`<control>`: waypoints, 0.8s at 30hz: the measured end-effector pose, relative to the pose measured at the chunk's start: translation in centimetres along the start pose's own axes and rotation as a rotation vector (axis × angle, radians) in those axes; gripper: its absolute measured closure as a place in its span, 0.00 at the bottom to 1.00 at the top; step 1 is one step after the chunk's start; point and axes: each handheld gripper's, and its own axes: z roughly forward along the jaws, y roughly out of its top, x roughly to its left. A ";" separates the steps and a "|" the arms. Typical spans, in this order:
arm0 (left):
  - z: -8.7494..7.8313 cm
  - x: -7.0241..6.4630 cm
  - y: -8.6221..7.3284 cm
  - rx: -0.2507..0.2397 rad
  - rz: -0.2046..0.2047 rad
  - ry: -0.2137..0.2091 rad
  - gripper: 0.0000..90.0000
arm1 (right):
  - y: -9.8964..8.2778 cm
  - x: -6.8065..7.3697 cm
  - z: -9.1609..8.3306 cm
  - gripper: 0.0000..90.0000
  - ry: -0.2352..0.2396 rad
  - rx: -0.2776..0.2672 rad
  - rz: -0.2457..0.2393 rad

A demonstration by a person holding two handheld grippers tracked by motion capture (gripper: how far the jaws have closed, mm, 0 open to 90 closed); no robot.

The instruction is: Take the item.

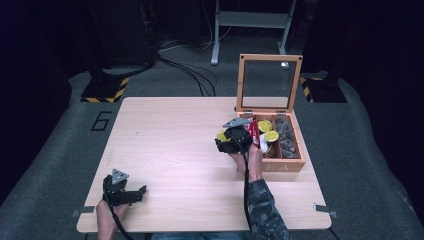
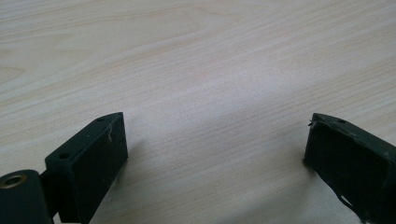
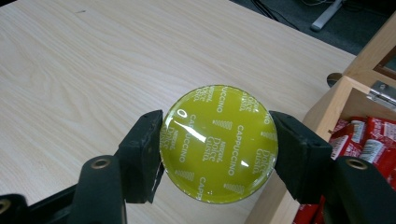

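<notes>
A round yellow-green coffee capsule [image 3: 218,142], printed "Cappuccino", sits squeezed between the two black jaws of my right gripper [image 3: 217,149]. In the high view that right gripper [image 1: 234,137] hovers just left of an open wooden box [image 1: 285,161], with the yellow capsule [image 1: 222,135] showing at its left side. The box holds more yellow capsules [image 1: 272,135], red packets [image 1: 254,132] and dark items. My left gripper [image 1: 131,194] rests low near the table's front left corner. Its jaws stand wide apart in the left gripper view [image 2: 215,144], with bare wood between them.
The box lid [image 1: 269,82] stands upright with a glass pane. The light wooden table [image 1: 175,150] stretches wide between the two grippers. Red packets [image 3: 369,140] show inside the box's corner in the right gripper view. Cables and stand feet lie on the floor beyond.
</notes>
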 end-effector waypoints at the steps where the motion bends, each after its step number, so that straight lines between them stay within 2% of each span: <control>1: 0.0 0.0 0.0 0.000 0.000 0.000 0.06 | 0.0 0.0 0.2 0.42 0.004 -0.002 -0.012; 9: 0.0 0.0 0.0 0.000 0.000 0.000 0.06 | -0.2 0.3 1.5 0.42 0.039 0.013 0.014; 16: 0.0 0.0 0.0 0.000 -0.001 0.000 0.06 | -0.4 0.8 2.9 0.42 0.064 0.039 0.020; 19: 0.0 0.0 0.0 0.000 -0.001 0.000 0.06 | -0.6 1.0 3.6 0.42 0.077 0.042 0.003; 24: 0.0 0.0 0.0 0.000 -0.001 0.000 0.06 | -0.8 1.7 4.7 0.42 0.097 0.071 0.015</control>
